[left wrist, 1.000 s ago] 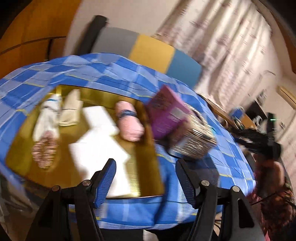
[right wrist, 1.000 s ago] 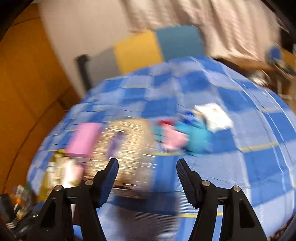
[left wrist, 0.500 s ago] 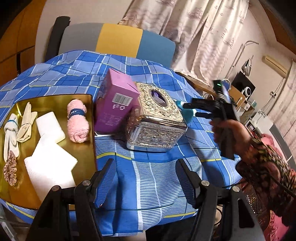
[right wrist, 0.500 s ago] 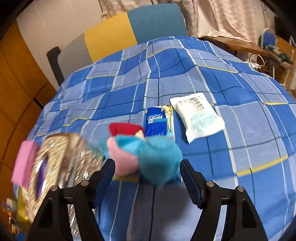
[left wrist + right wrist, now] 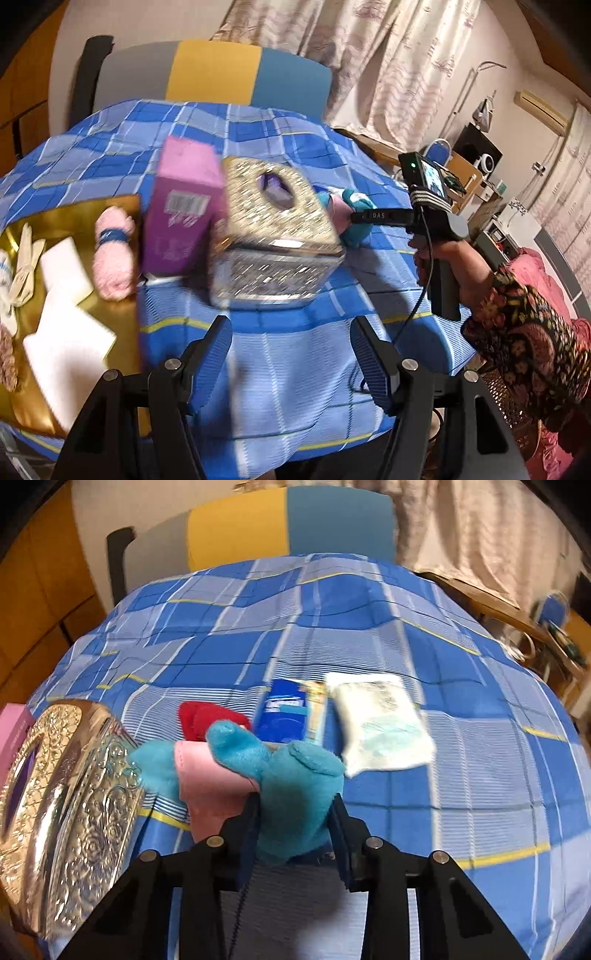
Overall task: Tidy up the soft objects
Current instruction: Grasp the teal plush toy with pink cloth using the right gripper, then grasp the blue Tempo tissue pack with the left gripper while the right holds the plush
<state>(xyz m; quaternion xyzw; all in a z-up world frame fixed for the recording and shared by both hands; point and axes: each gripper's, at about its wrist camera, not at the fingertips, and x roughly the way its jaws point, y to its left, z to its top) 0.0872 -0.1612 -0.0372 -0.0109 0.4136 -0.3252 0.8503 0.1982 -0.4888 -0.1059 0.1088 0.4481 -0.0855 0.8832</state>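
Tissue box (image 5: pixel 273 236) between carton (image 5: pixel 181 214) on left and plush toy (image 5: pixel 291 786) on right

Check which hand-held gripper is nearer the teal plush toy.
Right. The right hand-held gripper has its jaws around the teal plush toy; the left hand-held gripper hangs open at the table edge, far short.

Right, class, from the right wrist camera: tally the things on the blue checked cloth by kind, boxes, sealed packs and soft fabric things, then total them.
Boxes: 2, the pink box and the silver tissue box.
Sealed packs: 2, the blue pack and the white pack.
Soft fabric things: 2, the teal and pink soft toy and the red fabric piece.
Total: 6.
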